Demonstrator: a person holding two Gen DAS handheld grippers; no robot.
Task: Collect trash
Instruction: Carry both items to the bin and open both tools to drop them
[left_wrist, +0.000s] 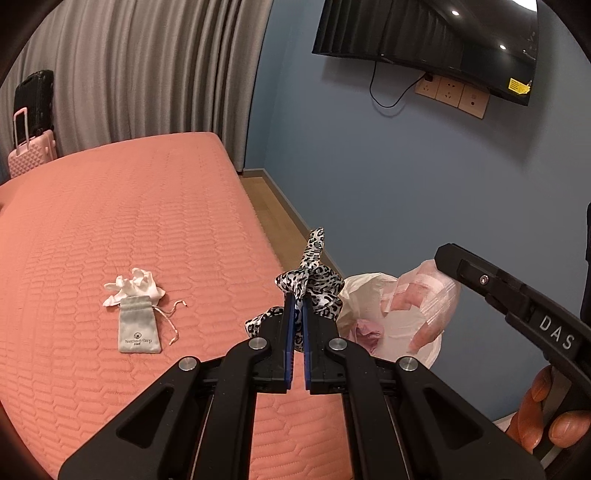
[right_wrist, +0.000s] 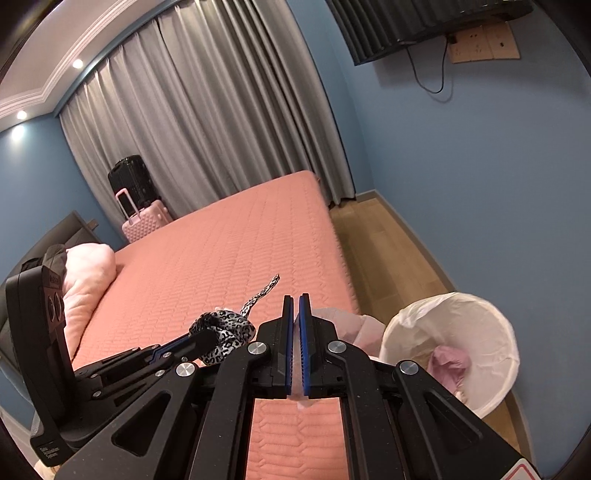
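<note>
Bin (right_wrist: 495, 384) (white-lined) with pink trash (right_wrist: 448, 363)

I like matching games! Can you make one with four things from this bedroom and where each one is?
Things:
1. leopard-print satin scrunchie
2. small grey drawstring pouch
3. pink hard-shell suitcase
4. thin clear plastic wrapper

Places:
A. lying on the salmon quilted bed cover, next to the crumpled white tissue
B. pinched in the right gripper
C. pinched in the left gripper
D. standing by the grey curtain

Pairs: 1-C, 2-A, 3-D, 4-B
</note>
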